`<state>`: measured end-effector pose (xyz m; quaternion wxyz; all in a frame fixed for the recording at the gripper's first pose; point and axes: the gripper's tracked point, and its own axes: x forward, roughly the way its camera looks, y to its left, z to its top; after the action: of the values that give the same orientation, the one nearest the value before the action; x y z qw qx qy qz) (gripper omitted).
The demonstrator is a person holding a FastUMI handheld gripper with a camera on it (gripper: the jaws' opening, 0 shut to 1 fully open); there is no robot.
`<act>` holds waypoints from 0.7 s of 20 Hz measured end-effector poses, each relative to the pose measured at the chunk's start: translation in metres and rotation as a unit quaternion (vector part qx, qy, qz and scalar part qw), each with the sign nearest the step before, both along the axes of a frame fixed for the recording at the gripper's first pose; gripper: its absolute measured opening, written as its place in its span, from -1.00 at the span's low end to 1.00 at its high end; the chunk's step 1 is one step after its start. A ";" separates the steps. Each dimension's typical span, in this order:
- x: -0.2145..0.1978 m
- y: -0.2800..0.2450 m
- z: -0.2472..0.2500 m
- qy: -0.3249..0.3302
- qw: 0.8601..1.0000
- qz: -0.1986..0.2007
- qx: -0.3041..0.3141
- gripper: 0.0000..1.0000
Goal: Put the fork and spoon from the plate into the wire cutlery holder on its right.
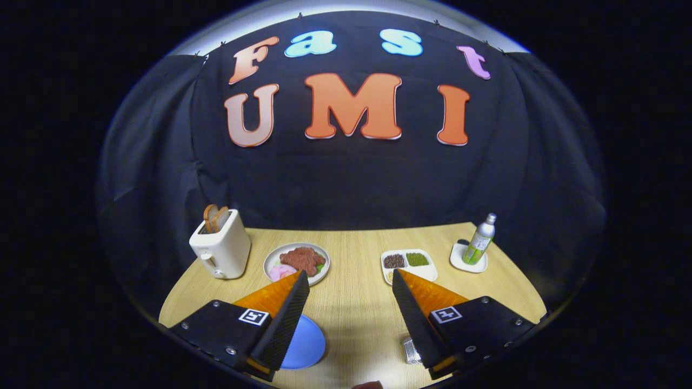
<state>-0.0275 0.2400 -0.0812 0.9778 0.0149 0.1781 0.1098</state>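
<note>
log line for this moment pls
gripper open, above table | blue plate, wire holder near fingers | nothing held

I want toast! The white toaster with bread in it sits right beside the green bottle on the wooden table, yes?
Not quite. In the gripper view the white toaster sits beside the round plate of meat, beyond the open claw. The green bottle stands across the wooden table on a small white dish.
</note>
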 end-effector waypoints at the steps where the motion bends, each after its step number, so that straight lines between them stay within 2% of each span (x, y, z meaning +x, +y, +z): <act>1: 0.002 0.002 0.009 -0.017 1.000 -0.007 0.004 0.87; 5: -0.002 0.025 0.011 -0.027 1.000 0.000 0.014 0.90; 11: -0.025 0.088 -0.026 0.030 0.998 0.052 0.006 0.90; 14: -0.041 0.113 -0.062 0.091 0.993 0.078 0.000 0.90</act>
<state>-0.0681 0.3526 -0.1432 0.9459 0.0105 0.2671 0.1840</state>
